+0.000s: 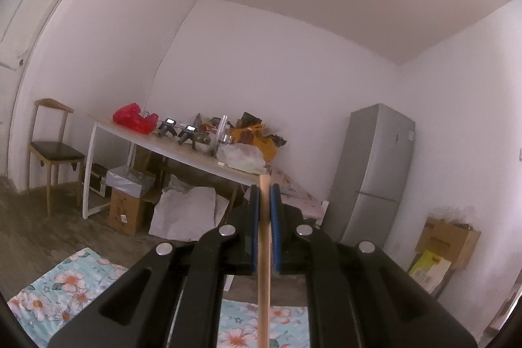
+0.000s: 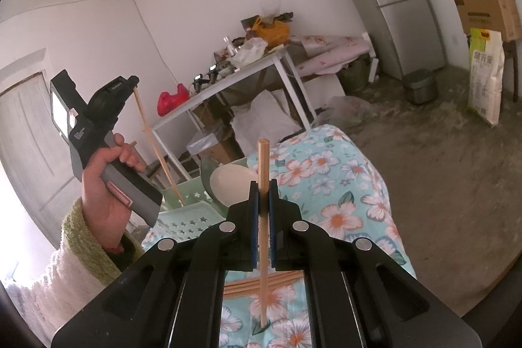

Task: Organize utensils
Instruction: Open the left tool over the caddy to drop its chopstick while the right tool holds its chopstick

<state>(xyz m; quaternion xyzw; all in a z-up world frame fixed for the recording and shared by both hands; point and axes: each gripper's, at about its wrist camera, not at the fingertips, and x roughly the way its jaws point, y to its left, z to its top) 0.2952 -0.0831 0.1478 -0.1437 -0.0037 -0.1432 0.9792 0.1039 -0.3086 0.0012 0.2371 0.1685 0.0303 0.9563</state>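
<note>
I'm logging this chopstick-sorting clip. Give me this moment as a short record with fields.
left gripper: shut on a chopstick, held raised
right gripper: shut on another chopstick
loose chopsticks: lying on the floral cloth beneath the right gripper
green basket: on the cloth, holds bowls

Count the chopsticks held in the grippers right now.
2. One chopstick is clamped in the left gripper; the other chopstick is clamped in the right gripper. More loose chopsticks lie on the floral cloth below, partly hidden.
</note>
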